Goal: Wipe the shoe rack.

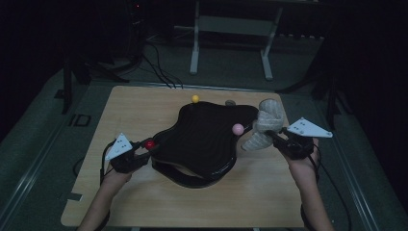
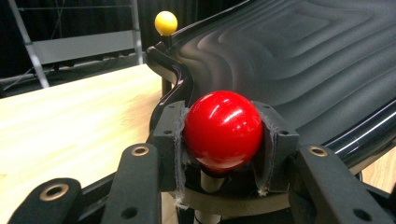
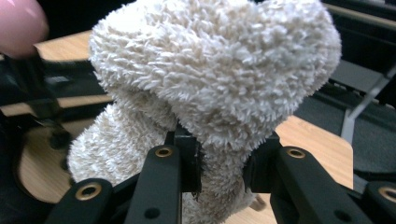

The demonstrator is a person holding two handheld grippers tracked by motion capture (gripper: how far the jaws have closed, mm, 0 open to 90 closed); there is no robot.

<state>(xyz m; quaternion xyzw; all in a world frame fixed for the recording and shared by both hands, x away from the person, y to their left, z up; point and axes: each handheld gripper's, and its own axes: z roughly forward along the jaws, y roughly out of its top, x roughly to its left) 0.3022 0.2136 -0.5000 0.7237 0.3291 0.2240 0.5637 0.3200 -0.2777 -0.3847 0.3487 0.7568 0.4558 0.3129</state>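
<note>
a: the red ball [image 2: 223, 130] looks like glossy, smooth plastic, and the black tray [image 2: 303, 60] is matt with ripples.
b: the sock [image 3: 219, 79] is fuzzy cream cloth; the worktop [image 1: 130, 115] is pale matt wood.

In your right gripper view, the pink ball [image 3: 18, 23] was blurred and cut off by the top-left corner. The fluffy sock [image 3: 210, 88] hid your right gripper's pads where they pinched it, and its lower end ran off the bottom edge. In your left gripper view, the black tray [image 2: 303, 60] was cut off at the right edge, and the red ball [image 2: 223, 130] hid its own stem.
</note>
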